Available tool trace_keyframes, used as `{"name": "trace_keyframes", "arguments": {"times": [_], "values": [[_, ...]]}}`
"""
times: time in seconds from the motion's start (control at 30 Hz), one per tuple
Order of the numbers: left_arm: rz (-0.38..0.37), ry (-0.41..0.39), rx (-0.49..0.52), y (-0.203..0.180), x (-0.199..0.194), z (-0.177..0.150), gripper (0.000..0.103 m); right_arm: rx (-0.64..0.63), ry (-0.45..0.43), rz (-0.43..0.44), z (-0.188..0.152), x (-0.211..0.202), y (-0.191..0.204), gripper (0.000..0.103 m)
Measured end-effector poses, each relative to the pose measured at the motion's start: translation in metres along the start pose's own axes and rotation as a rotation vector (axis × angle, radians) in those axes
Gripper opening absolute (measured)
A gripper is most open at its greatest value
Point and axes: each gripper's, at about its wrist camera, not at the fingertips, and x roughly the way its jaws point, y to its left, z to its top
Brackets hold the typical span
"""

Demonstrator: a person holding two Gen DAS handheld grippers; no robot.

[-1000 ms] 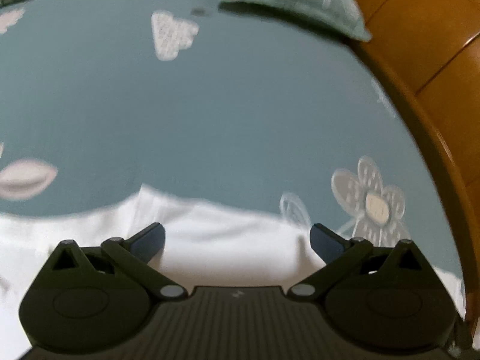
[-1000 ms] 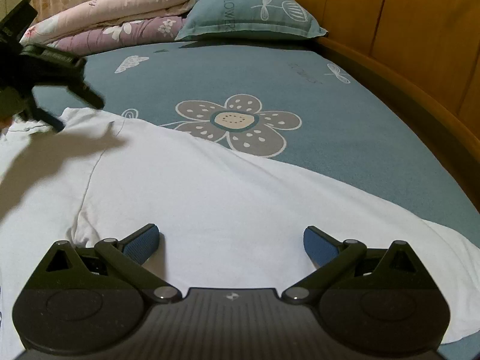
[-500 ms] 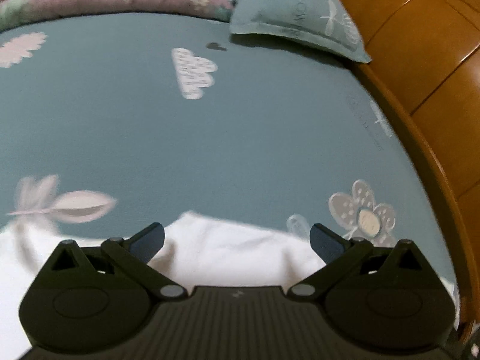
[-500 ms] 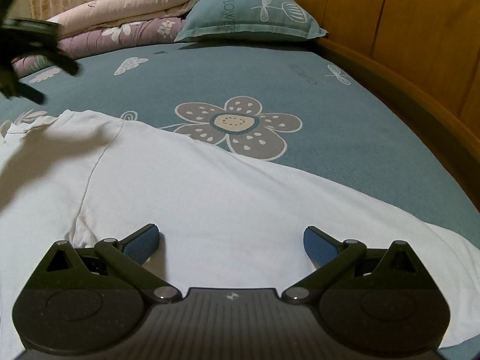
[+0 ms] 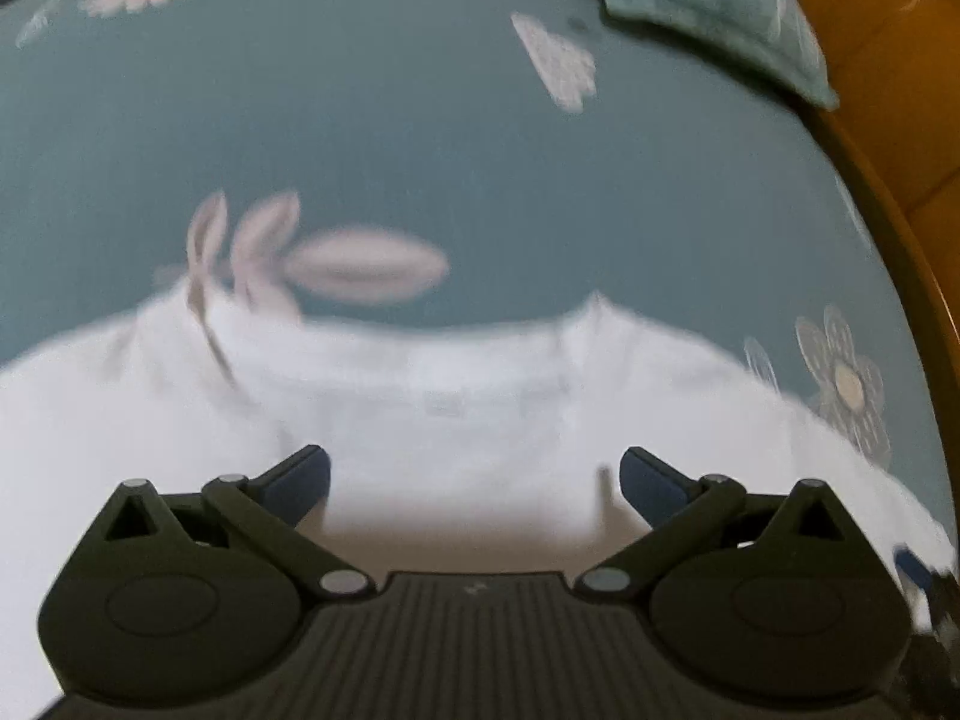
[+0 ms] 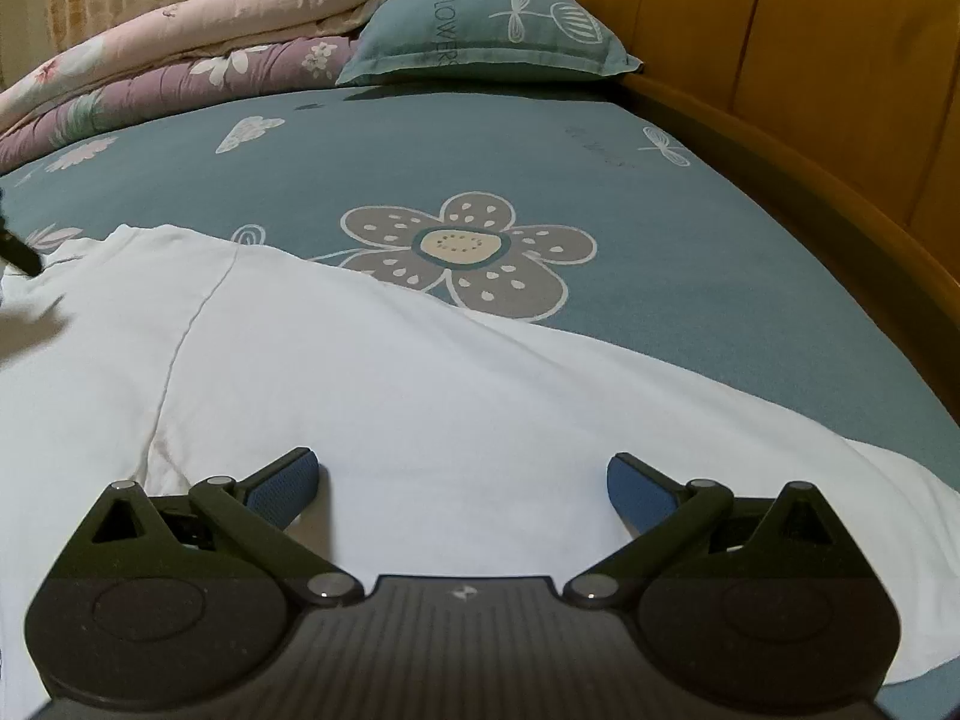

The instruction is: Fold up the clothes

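A white T-shirt (image 6: pixel 420 372) lies spread flat on a teal bedsheet with flower prints. In the left wrist view the shirt (image 5: pixel 480 396) fills the lower half, its collar edge toward the far side, and the picture is blurred by motion. My left gripper (image 5: pixel 474 474) hangs open above the shirt's neck area with nothing between its fingers. My right gripper (image 6: pixel 462 480) stands open low over the shirt's body, near a sleeve seam (image 6: pixel 180 348), also holding nothing. A dark bit of the left gripper shows at the left edge of the right wrist view.
A teal pillow (image 6: pixel 486 30) and folded quilts (image 6: pixel 180 66) lie at the far end of the bed. A wooden headboard (image 6: pixel 810 60) curves along the right side. Bare bedsheet (image 6: pixel 660 192) stretches beyond the shirt.
My left gripper has swung leftward over the shirt, from the sleeve edge to the collar area, and has left most of the right wrist view. The right gripper has stayed still.
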Motion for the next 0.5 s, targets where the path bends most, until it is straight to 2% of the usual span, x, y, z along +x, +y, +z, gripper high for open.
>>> {"name": "trace_keyframes", "arguments": {"times": [0.1,0.23,0.37,0.5], "values": [[0.002,-0.060,-0.034,0.008,0.006,0.011,0.102,0.002,-0.003,0.000,0.001,0.002,0.000,0.103],[-0.012,-0.046,-0.066,0.009,-0.002,0.016,0.102,0.011,0.000,-0.007,0.004,0.005,0.001,0.103],[-0.008,-0.076,-0.040,0.009,-0.042,0.015,0.102,0.013,0.007,-0.013,0.006,0.006,0.001,0.103],[0.021,-0.065,0.007,0.010,-0.090,-0.010,0.102,0.015,0.012,-0.020,0.006,0.005,0.002,0.103]]}}
